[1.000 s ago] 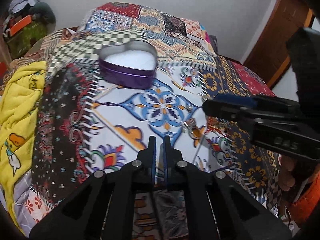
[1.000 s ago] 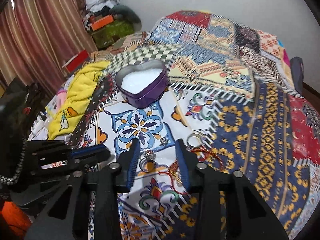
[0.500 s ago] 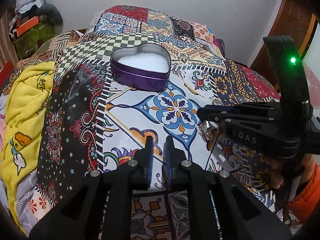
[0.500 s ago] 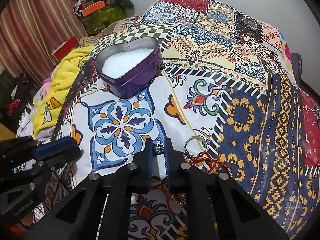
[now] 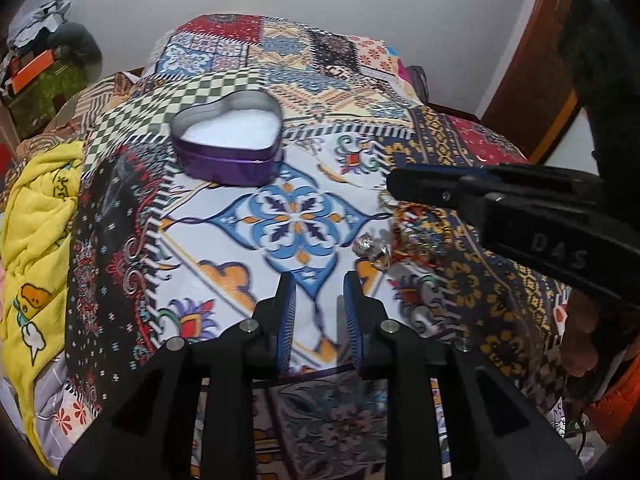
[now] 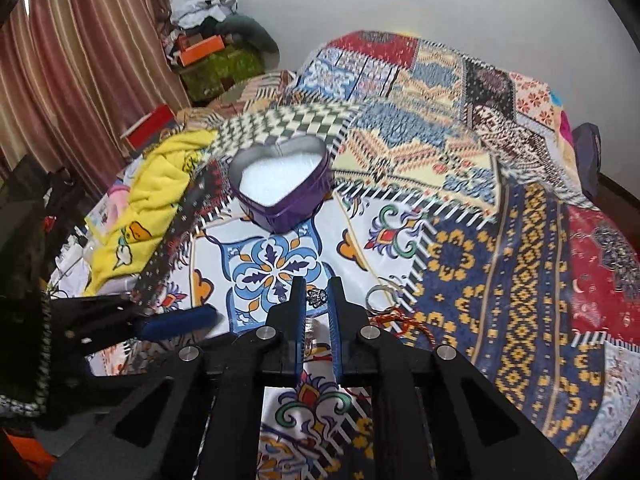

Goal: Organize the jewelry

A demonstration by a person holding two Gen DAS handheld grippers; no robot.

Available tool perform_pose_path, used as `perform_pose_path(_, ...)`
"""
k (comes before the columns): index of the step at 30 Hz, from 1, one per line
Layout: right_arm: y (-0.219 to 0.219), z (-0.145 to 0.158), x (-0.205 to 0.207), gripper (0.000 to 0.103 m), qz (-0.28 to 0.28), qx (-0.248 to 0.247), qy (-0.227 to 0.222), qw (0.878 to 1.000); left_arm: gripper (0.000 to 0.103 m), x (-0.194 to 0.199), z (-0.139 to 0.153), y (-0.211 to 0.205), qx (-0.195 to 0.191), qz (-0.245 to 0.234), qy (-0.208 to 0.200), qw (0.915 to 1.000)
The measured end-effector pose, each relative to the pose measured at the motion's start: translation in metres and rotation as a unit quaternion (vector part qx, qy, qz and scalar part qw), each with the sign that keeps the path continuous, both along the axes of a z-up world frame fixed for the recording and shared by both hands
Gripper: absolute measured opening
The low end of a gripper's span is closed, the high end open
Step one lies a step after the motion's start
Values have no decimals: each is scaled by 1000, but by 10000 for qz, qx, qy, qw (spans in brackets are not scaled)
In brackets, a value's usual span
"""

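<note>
A purple heart-shaped tin (image 5: 229,141) with a white lining stands open on the patchwork bedspread; it also shows in the right wrist view (image 6: 282,189). Small jewelry lies near the bed's front: a silver ring (image 5: 370,246), a plain metal ring (image 6: 378,294) and a red cord bracelet (image 6: 404,322). My right gripper (image 6: 317,300) is shut on a small silver ring (image 6: 316,297), held between its tips above the cloth. My left gripper (image 5: 319,304) is open and empty, low over the bedspread, left of the jewelry pile.
A yellow blanket (image 5: 36,220) lies at the bed's left edge. Boxes and clothes (image 6: 212,52) are piled by the curtain (image 6: 80,60) at the back left. A wooden door frame (image 5: 532,80) stands at the right.
My right gripper closed on the small silver ring and lifted back with it. My left gripper opened from nearly shut and shifted slightly.
</note>
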State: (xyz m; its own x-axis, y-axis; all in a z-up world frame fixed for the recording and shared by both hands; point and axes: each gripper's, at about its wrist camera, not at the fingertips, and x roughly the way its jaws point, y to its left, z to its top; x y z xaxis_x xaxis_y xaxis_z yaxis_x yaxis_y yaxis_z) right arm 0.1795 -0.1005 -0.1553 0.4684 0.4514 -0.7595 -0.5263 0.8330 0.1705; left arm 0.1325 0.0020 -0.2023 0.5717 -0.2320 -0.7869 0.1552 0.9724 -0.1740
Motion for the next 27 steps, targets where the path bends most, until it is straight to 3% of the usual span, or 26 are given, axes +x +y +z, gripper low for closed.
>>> perform_pose_path(9,-25,19,-8,9,-205,175,-209,9994,25,13,1,-21,-284,-214,122,9993)
perform_pose_path(27,-51,17,-12,9,-413,392,-171,9982,25,49,-23,-41,-238,-177,333,9990)
